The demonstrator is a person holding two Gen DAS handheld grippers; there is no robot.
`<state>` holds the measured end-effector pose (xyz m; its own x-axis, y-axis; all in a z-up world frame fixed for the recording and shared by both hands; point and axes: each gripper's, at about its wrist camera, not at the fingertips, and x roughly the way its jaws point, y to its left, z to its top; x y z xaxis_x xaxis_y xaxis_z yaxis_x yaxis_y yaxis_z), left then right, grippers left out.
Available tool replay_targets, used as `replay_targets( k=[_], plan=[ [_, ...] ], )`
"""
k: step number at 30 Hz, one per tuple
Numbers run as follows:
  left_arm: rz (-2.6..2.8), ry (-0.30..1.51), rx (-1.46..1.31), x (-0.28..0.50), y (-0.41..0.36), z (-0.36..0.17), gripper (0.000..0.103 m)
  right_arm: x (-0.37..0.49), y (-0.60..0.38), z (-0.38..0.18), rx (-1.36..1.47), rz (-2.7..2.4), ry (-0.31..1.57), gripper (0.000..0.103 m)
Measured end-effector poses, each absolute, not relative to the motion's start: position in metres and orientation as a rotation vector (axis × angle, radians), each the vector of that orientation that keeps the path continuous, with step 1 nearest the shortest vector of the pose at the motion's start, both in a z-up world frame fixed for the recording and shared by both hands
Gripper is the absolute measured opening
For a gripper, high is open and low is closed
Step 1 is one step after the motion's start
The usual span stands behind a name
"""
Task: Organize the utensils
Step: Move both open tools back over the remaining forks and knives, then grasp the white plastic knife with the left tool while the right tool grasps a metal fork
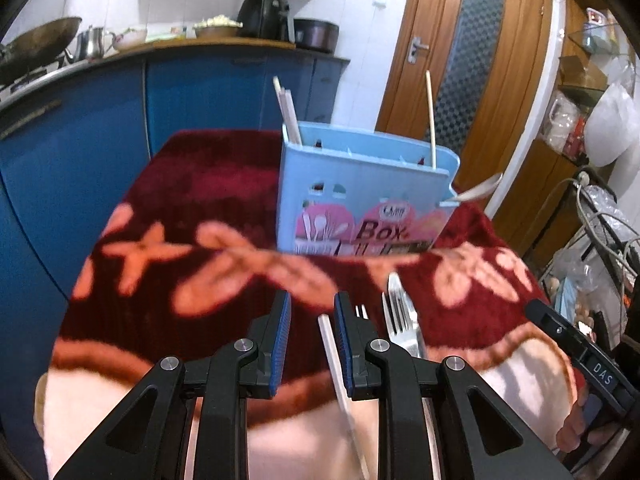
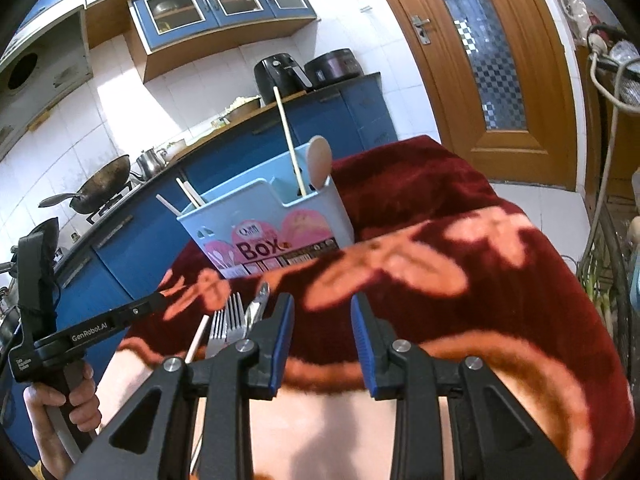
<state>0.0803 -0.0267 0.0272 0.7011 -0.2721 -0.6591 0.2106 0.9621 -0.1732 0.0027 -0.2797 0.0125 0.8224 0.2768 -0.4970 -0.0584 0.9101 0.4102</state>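
Note:
A light blue utensil box (image 1: 360,196) (image 2: 268,220) stands on the red blanket, holding chopsticks (image 1: 287,110) (image 2: 188,194), a long stick (image 1: 430,116) (image 2: 289,144) and a wooden spoon (image 2: 319,160). Several forks (image 1: 398,312) (image 2: 230,320) lie on the blanket in front of it. My left gripper (image 1: 311,312) is open; a white chopstick (image 1: 334,360) lies between its fingers, against the right one. My right gripper (image 2: 322,316) is open and empty, just right of the forks. The left gripper also shows in the right wrist view (image 2: 160,300).
The red and pink blanket (image 1: 200,208) (image 2: 460,240) covers the table. Blue kitchen cabinets (image 1: 180,100), a wok (image 2: 100,188), an air fryer (image 2: 280,72) and a wooden door (image 2: 500,60) lie behind. A wire rack (image 1: 592,248) stands at the right.

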Motion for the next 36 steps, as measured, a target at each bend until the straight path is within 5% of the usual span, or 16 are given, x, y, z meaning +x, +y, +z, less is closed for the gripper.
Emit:
replay_targets(
  k=[28,36],
  plan=[
    [-0.379,1.150,0.043,0.096,-0.056,-0.011,0.021,-0.004,-0.295,-0.006,0.433,0.192,0.631,0.035],
    [-0.365,1.151,-0.061,0.100,-0.042,-0.012,0.007,-0.005,-0.289,-0.002,0.403,0.199,0.642,0.036]
  ],
)
